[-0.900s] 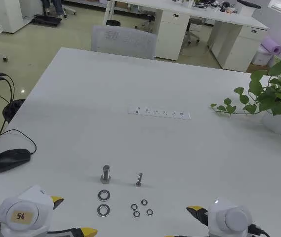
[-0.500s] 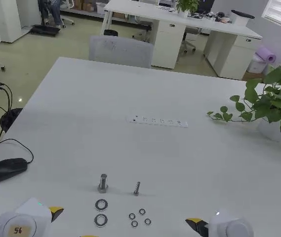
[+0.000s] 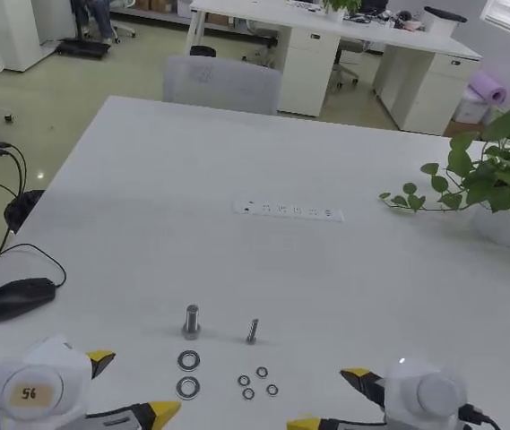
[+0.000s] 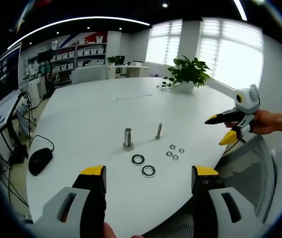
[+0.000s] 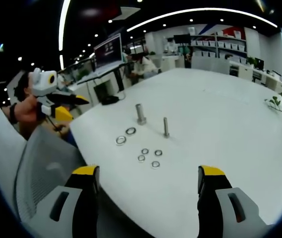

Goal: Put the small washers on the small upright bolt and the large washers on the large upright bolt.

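An open-plan office: white desks (image 3: 376, 34) with drawer units (image 3: 311, 67), a grey chair (image 3: 221, 85), a computer mouse (image 3: 17, 298).

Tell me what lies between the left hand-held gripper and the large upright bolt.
Two large washers lie flat on the table there, as the left gripper view shows.

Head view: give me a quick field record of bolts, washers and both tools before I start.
large bolt: upright, bare
small bolt: upright, bare, right of large bolt
large washers: two, loose, just nearer than large bolt
small washers: four, loose cluster nearer than small bolt
left tool: open, empty
right tool: open, empty
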